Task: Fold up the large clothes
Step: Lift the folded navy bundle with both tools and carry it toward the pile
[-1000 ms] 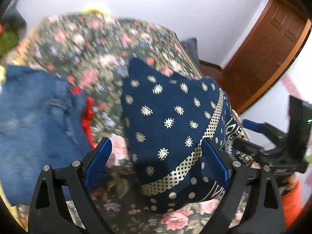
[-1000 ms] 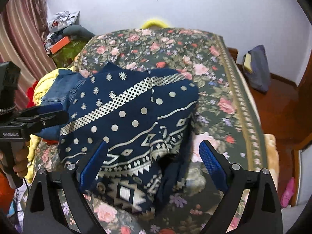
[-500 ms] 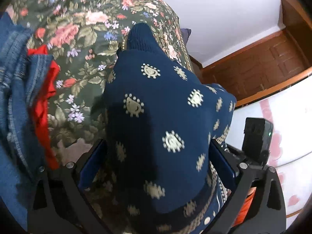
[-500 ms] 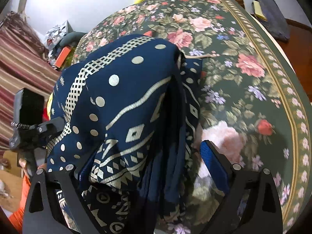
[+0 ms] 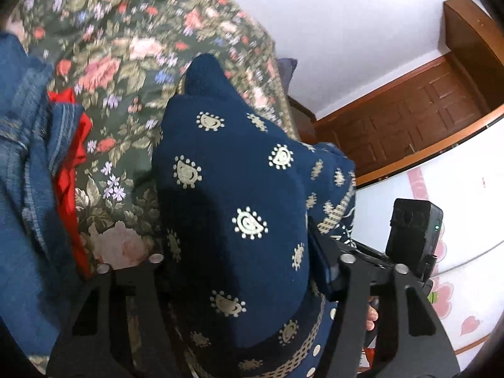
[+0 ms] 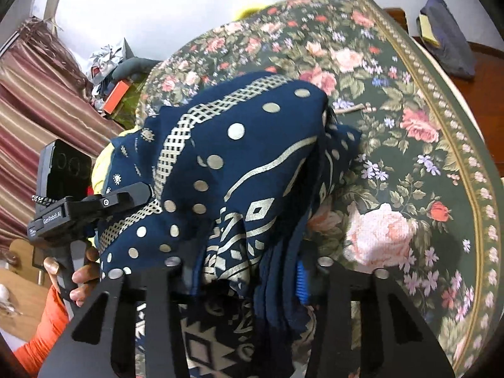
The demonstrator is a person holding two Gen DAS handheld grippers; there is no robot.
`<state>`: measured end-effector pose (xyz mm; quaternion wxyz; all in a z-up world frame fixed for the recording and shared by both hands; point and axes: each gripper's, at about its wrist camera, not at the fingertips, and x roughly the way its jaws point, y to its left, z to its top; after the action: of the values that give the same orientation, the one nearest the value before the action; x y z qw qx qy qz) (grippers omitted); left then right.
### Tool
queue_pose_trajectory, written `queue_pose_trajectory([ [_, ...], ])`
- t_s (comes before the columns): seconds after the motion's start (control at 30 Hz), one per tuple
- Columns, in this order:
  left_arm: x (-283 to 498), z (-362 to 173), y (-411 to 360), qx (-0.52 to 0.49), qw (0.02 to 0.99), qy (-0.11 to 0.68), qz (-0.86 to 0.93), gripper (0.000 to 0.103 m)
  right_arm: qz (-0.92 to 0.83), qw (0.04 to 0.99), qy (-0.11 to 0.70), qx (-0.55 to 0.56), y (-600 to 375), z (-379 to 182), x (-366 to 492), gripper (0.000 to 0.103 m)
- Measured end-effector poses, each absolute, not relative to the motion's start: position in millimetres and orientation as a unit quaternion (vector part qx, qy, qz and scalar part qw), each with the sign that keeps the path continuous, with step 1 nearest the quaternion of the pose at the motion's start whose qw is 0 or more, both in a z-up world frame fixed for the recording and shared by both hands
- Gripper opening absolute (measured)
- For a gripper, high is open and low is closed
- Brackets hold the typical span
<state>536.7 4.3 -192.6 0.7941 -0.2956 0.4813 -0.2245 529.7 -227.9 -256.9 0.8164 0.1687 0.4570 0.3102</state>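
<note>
Closing on the garment (image 5: pixel 226 189) from both ends, the two grippers are taking hold of a folded navy bundle that is lying on the flowered bed (image 5: pixel 126 72), filling the middle and lower part of both views. In the left wrist view the left gripper (image 5: pixel 239 271) is narrowing around a thick rounded fold, the cloth bulging up between the fingers; the inner pads are buried under fabric, so whether they are already pressing is not clear. In the right wrist view the right gripper (image 6: pixel 249 280) is closing too, and its blue pads are sitting tight against a stack of layered edges at lower centre, which reads as a grip on the cloth.

Doing this well probably means catching every layer at each end before lifting, keeping both hands level with each other so the fold is not slipping open, and holding the bundle taut rather than letting the middle sag.

Much is staying hidden: the garment's full outline, its underside and loose ends are running below the frames. Jeans (image 5: pixel 22 163) and a red item (image 5: pixel 67 170) at the left edge are partly cut off. The bedspread in the upper left of the left view is blurring.
</note>
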Motion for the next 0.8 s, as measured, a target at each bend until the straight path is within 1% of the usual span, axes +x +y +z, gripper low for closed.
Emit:
queue_pose_trajectory([
  [0.1,521,-154,12,-0.283,0.810,0.458,-0.233,0.057,0.318,0.821,0.442,0.171,-223,-233,522,0.037],
  [0.17,508,-130,20,-0.273,0.822,0.439,-0.238,0.057,0.328,0.828,0.423,0.169,-215,-208,514,0.037],
  [0.3,482,-75,54,-0.268,0.846,0.395,-0.236,0.057,0.344,0.842,0.388,0.150,-189,-162,502,0.037],
  [0.43,462,-46,98,-0.279,0.858,0.372,-0.219,0.057,0.360,0.849,0.362,0.135,-146,-130,492,0.037],
  [0.6,446,-35,158,-0.282,0.866,0.371,-0.185,0.058,0.388,0.839,0.360,0.126,-83,-128,499,0.037],
  [0.7,448,-46,190,-0.284,0.863,0.384,-0.161,0.058,0.404,0.824,0.374,0.131,-46,-142,508,0.037],
  [0.8,453,-73,221,-0.292,0.854,0.409,-0.135,0.058,0.414,0.807,0.399,0.134,-14,-166,518,0.037],
])
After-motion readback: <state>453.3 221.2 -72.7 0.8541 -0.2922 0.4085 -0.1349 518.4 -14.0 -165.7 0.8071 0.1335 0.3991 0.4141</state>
